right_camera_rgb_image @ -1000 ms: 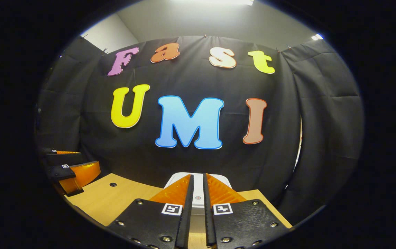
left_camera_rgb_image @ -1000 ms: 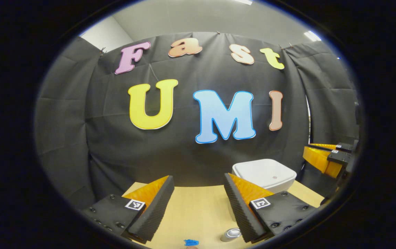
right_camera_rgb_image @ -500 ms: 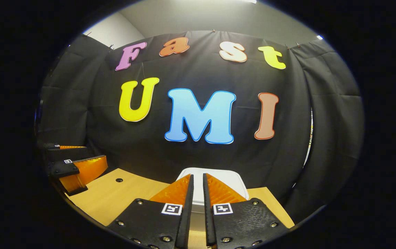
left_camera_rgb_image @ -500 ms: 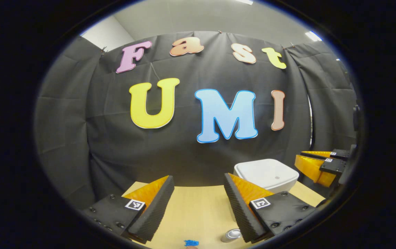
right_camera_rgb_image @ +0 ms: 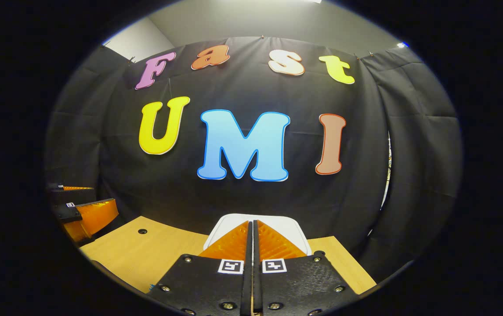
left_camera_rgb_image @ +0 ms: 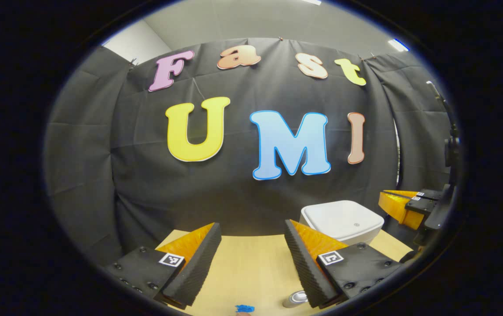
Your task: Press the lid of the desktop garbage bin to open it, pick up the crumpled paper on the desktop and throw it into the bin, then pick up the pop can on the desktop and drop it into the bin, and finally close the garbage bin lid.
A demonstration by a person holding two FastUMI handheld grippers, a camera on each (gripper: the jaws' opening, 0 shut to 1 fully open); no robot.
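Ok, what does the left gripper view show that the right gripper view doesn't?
Left gripper view: the pop can and the blue paper wad at the table's near edge, seen past the open left claw.

Right gripper view: a small round hole in the tabletop, and the right claw from behind, shut on nothing, pointing at the bin.

Both: the white bin with its lid down, the wooden table, the black cloth wall, and the other claw off to the side.
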